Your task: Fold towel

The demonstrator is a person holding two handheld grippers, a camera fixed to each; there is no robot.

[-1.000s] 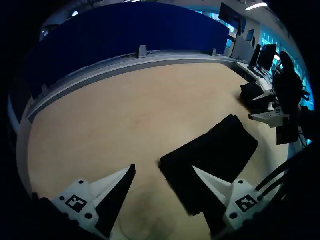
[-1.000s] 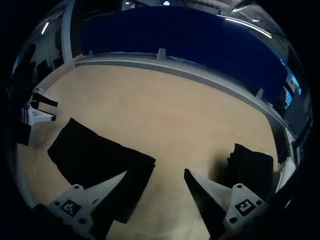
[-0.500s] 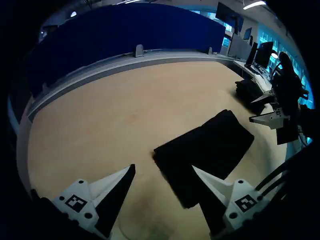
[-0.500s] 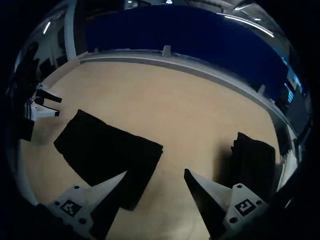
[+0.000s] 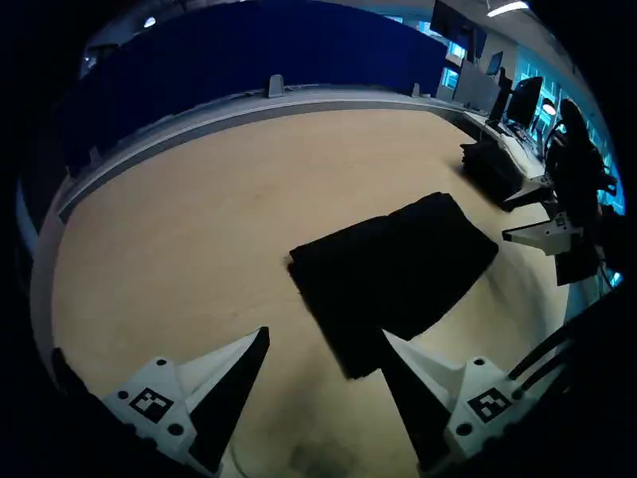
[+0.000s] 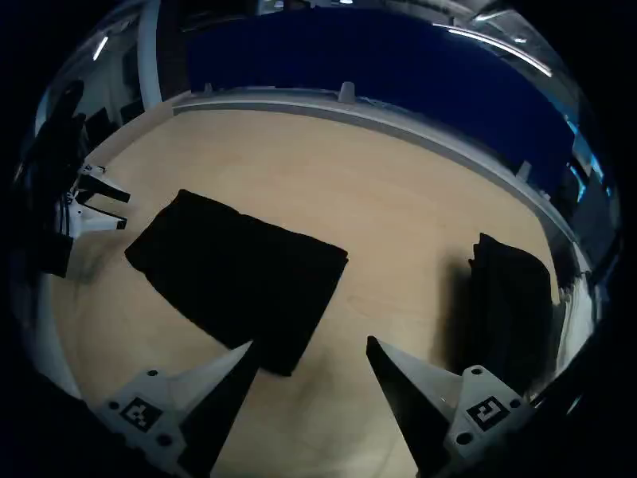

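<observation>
Nearest, the left tool has its white fingers spread wide with nothing between them; the right tool is spread and empty too. Just beyond both, the flat folded black cloth towel lies on the pale wooden table, pinched by neither. Farther off sits a stack of dark folded cloths, well apart from the towel, and a blue partition wall runs along the table's far edge

A light wooden table is carrying a dark towel, lying flat. A dark folded stack is sitting well apart, near its edge.
</observation>
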